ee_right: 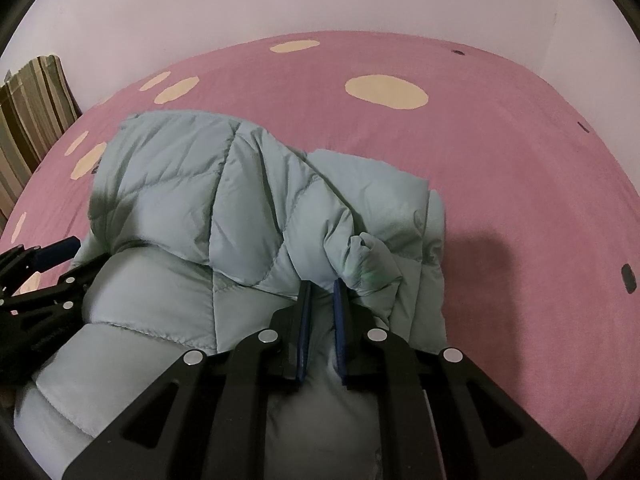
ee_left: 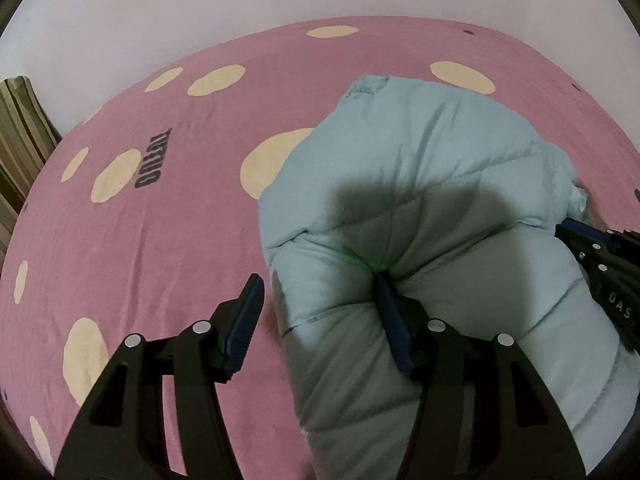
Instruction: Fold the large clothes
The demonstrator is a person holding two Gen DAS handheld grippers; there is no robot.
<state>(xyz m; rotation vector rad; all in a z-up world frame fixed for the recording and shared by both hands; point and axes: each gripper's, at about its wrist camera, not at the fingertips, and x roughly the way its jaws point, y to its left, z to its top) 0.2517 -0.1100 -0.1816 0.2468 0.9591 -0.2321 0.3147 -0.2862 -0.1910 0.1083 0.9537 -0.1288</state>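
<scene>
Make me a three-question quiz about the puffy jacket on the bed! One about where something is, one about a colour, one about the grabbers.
1. Where is the striped pillow?
A. at the bed's far left edge
B. on the jacket
C. between the right gripper's fingers

2. What colour are the sheet's big spots?
A. green
B. cream
C. black

3. How is the right gripper?
A. wide open over the bare sheet
B. out of view
C. shut on the jacket

Answers:
1 A: the pillow sits by the wall at the left.
2 B: pale cream ovals dot the pink sheet.
3 C: its fingers nearly meet, with jacket fabric pinched between them.
</scene>
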